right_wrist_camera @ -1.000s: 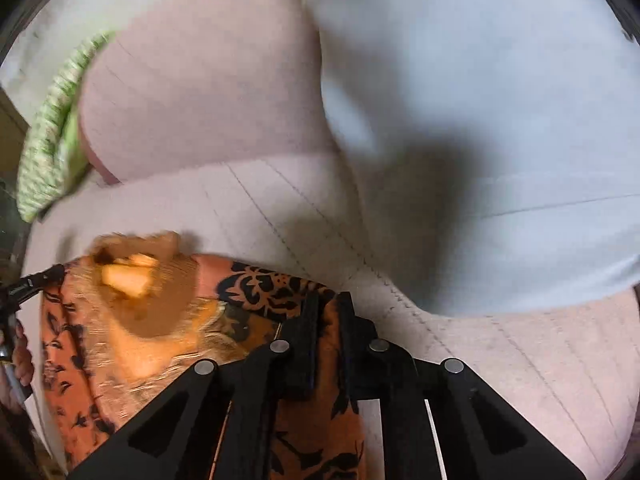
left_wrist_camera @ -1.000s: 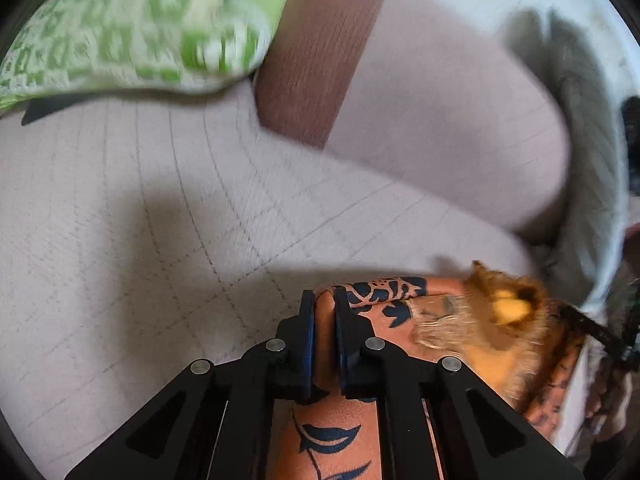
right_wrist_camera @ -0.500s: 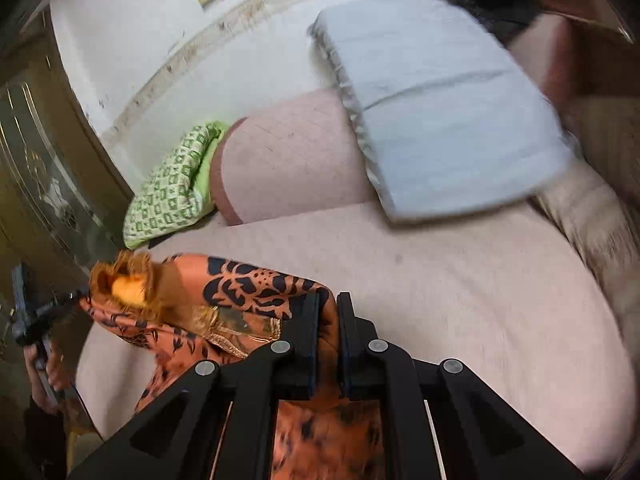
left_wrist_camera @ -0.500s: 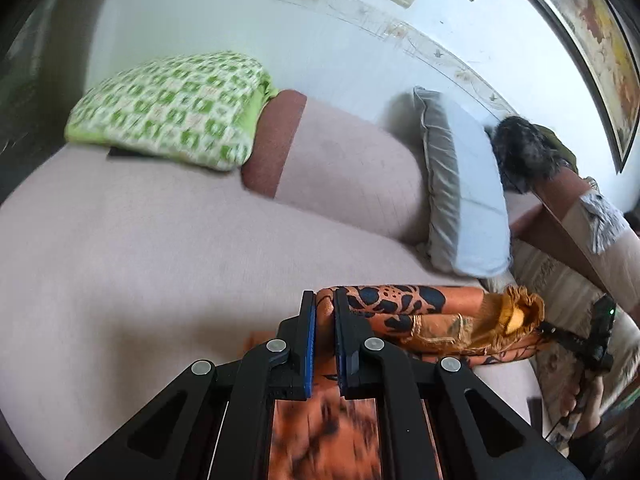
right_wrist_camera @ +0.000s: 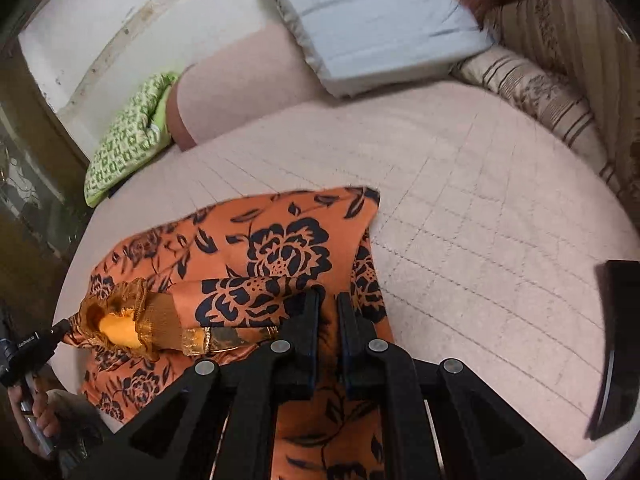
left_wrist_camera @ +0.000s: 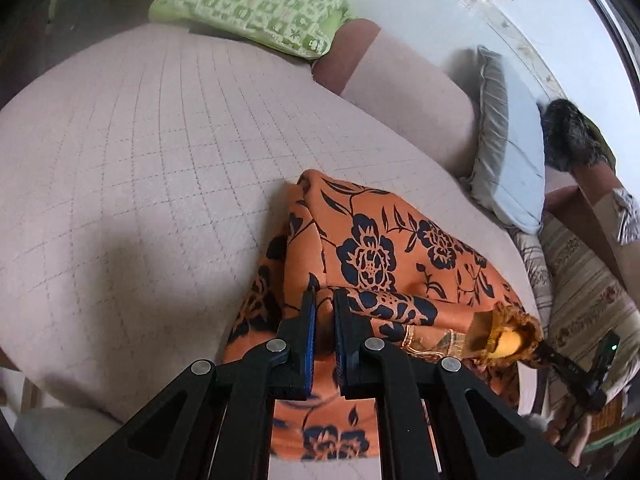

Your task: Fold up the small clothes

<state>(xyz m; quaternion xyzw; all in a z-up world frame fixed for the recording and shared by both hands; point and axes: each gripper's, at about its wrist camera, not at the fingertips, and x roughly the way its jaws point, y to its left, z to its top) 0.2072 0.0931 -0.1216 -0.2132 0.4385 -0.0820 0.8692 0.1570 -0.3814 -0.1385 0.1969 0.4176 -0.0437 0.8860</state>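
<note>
An orange garment (left_wrist_camera: 384, 248) with a dark blue flower print and a gold-trimmed neck (left_wrist_camera: 508, 336) is stretched between my two grippers, and its far part lies on the pink quilted bed (left_wrist_camera: 160, 160). My left gripper (left_wrist_camera: 322, 300) is shut on the cloth at one upper corner. In the right wrist view the same garment (right_wrist_camera: 272, 240) spreads out to the left, its gold neck (right_wrist_camera: 120, 320) hanging between the two held corners. My right gripper (right_wrist_camera: 328, 300) is shut on the other upper corner. The other hand's gripper (left_wrist_camera: 576, 372) shows at the right edge of the left view.
A green patterned pillow (left_wrist_camera: 256, 4) and a pink bolster (left_wrist_camera: 408, 92) lie at the head of the bed. A pale blue pillow (right_wrist_camera: 372, 20) leans beside them. A striped cushion (right_wrist_camera: 532, 96) sits to the right, and a dark flat object (right_wrist_camera: 616, 344) lies on the bed's right side.
Both grippers have pulled back from the pillows with the garment still held. Its lower part now lies spread on the bed, and more of the bed shows in both views.
</note>
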